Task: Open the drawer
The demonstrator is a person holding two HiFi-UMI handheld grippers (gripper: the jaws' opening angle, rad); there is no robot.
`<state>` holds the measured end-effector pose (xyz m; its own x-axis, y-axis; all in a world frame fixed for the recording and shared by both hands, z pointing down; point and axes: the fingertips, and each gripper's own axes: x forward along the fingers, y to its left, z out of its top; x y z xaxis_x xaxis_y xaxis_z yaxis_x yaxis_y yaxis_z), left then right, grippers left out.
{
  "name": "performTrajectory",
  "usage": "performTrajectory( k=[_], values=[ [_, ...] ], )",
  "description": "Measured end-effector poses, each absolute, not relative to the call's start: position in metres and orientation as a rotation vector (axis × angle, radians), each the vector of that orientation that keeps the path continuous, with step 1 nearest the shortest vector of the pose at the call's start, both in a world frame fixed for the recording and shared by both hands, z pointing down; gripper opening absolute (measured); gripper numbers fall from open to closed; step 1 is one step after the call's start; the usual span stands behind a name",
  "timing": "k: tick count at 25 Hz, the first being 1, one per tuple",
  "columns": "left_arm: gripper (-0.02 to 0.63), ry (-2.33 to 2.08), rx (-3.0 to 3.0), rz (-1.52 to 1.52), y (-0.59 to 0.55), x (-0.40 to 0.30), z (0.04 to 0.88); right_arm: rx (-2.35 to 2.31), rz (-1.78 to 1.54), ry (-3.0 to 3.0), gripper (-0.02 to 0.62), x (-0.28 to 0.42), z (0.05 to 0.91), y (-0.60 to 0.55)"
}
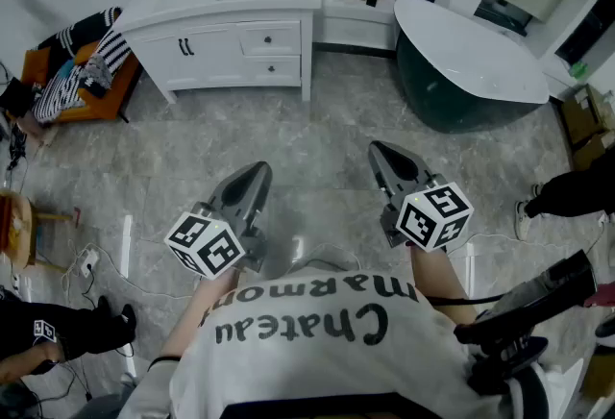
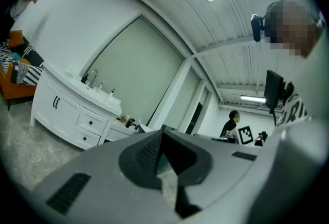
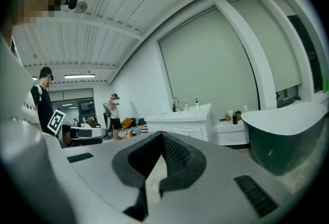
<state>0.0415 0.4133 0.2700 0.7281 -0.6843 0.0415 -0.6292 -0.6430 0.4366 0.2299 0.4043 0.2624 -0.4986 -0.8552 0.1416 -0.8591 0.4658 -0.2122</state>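
A white vanity with a sink stands at the far side of the floor in the head view. Its two small drawers, upper and lower, are both closed, beside a door with dark handles. My left gripper and right gripper are held side by side near my body, well short of the vanity. Both are shut with nothing between the jaws. The left gripper view has the left gripper level, with the vanity at its left. Seen from the right gripper, the vanity lies straight ahead.
A dark bathtub with a white rim stands at the right, a low shelf with bottles between it and the vanity. An orange chair with striped cloth is at the left. Cables lie on the floor; people stand around the edges.
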Motion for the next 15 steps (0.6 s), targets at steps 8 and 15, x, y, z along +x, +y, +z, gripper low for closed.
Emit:
performTrajectory(
  k=[8, 15],
  values=[
    [0.006, -0.997, 2.514, -0.185, 0.4109, 0.0471, 0.27, 1.566, 0.413, -2.684, 0.009, 0.2346, 0.2629, 0.4017],
    [0.006, -1.021, 2.576, -0.178, 0.4093, 0.0463, 0.2679, 1.553, 0.468, -2.758, 0.009, 0.2335, 0.262, 0.395]
  ],
)
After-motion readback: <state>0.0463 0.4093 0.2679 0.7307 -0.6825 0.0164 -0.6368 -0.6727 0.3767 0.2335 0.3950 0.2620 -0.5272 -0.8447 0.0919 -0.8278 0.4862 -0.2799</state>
